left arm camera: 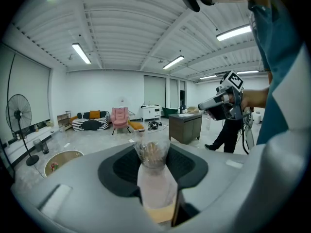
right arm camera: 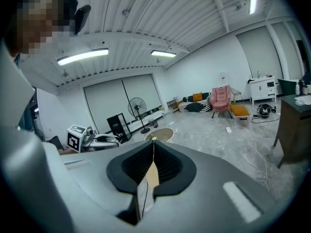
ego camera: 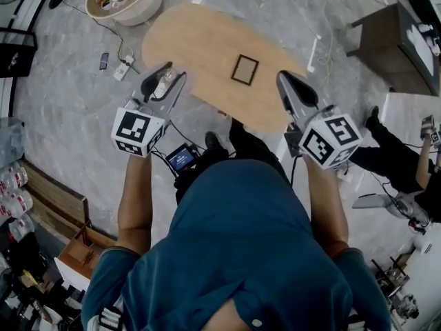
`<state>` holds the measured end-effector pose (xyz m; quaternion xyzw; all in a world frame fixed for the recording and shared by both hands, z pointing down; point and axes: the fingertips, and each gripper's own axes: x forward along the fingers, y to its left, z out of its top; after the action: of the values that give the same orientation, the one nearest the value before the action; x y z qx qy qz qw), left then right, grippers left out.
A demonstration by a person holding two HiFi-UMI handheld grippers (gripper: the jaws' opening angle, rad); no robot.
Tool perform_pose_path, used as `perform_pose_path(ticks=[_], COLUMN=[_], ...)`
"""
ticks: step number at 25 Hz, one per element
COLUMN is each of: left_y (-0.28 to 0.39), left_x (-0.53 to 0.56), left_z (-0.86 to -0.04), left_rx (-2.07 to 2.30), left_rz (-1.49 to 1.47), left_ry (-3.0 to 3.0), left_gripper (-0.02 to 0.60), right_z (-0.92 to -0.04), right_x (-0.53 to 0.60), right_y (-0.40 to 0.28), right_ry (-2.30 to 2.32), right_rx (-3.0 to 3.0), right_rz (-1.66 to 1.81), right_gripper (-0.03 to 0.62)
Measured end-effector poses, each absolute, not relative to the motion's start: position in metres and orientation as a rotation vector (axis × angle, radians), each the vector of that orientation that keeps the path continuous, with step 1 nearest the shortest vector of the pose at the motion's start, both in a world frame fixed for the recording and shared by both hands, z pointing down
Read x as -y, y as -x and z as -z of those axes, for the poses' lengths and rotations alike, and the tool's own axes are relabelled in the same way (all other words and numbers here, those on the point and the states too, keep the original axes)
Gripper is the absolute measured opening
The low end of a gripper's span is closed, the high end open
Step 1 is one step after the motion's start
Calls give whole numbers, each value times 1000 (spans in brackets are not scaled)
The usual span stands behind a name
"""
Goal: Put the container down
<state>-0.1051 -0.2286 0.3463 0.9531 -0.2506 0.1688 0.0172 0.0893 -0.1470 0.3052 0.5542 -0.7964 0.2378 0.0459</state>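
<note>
The oval light-wood bench (ego camera: 207, 47) has plenty of bare top. Only a small dark-edged square frame (ego camera: 244, 69) lies on it, near the middle. A round beige tub (ego camera: 141, 9) stands on the floor beyond the bench's far left end and is no part of this job.

The left claw (ego camera: 172, 73) is gripping a clear plastic container (left arm camera: 155, 183) with something brownish showing inside. It sits between the pads and runs along them, its far end pointing away from the claw's camera. From above, claw and container are at the bench's near left edge, seemingly above the floor and not over the wood. The right claw (right arm camera: 153, 147) is closed with nothing in it, held at the near right edge, well apart from the container.

To do this well, I would bring the container over bare wood to the left of the frame, well in from the rim. Then lower it until it plainly rests on the top before the pads let go. Release it gently, since clear light plastic will likely tip or roll. Draw the claw straight back along its own line.
</note>
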Motion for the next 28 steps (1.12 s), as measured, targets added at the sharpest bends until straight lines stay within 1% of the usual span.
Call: perform_pose_path(ticks=[9, 17, 28], left_y=[76, 61, 44], left_x=[270, 295, 311], left_z=[-410, -490, -586], left_rx=[757, 701, 644], left_rz=[-577, -679, -800], left_ry=[-2864, -2750, -2605], left_gripper=[143, 143, 143], right_z=[-336, -364, -398], right_x=[188, 213, 229], right_y=[-110, -107, -119], right_ry=[-1621, -1565, -1538], right_rx=[2393, 2377, 2326], right_rz=[-806, -864, -950], right_gripper=[11, 11, 11])
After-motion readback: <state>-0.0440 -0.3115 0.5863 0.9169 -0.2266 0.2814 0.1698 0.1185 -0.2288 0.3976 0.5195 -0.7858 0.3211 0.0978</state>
